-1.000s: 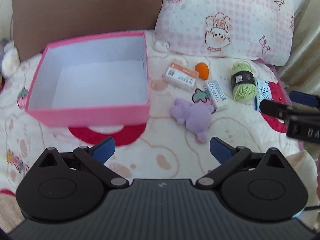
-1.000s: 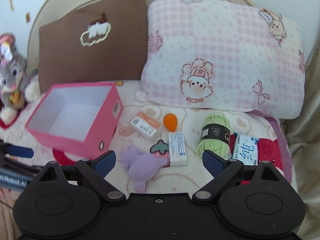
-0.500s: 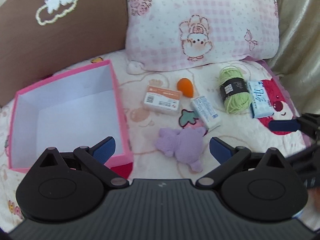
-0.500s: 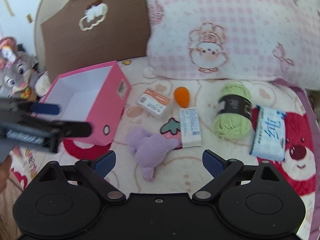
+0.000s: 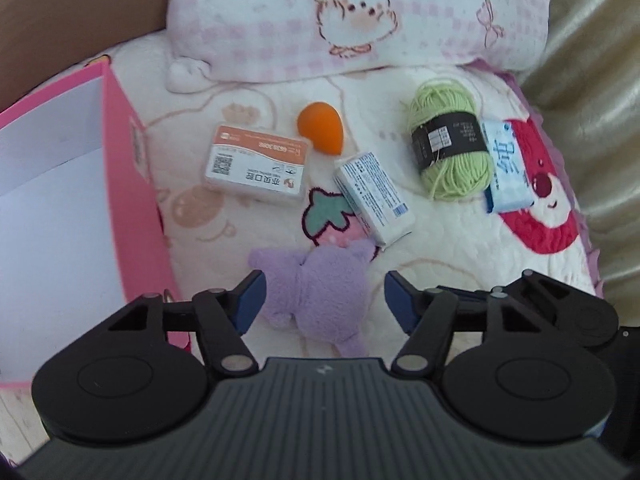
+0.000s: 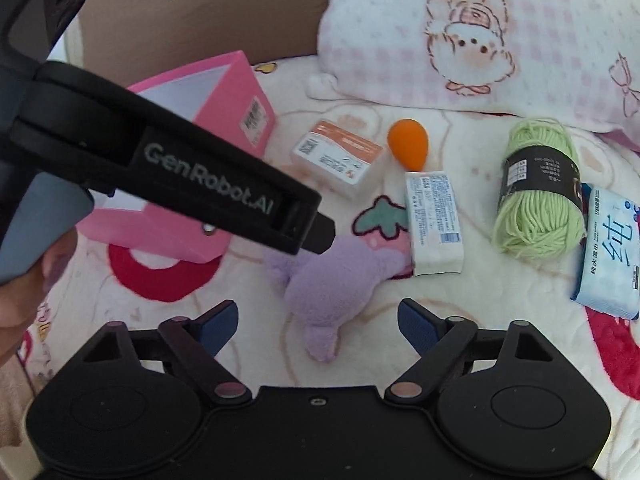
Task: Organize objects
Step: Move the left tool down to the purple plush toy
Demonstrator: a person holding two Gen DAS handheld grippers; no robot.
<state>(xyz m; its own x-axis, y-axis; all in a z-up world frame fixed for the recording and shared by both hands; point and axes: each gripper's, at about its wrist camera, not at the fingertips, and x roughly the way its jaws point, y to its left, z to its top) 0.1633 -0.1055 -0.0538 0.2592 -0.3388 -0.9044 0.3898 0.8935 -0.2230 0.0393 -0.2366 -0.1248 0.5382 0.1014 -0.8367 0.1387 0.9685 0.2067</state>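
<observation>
Left fingers (image 5: 250, 304) spread wide, straddling the plush (image 5: 316, 294) lying on the bed (image 5: 440, 248), long axis running along them; nearer than the right gripper (image 6: 318, 324), also spread, empty. Box (image 5: 132, 184) just left.

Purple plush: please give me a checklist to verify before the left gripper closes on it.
1. Left gripper open: ok.
2. Plush between its fingers: ok.
3. Fingers low enough to grasp: cannot tell.
4. White box clear of the fingers: ok, though it touches the plush.
5. Right gripper out of the way: not ok, it is close to the plush too.
6. Pink box has room: ok.
</observation>
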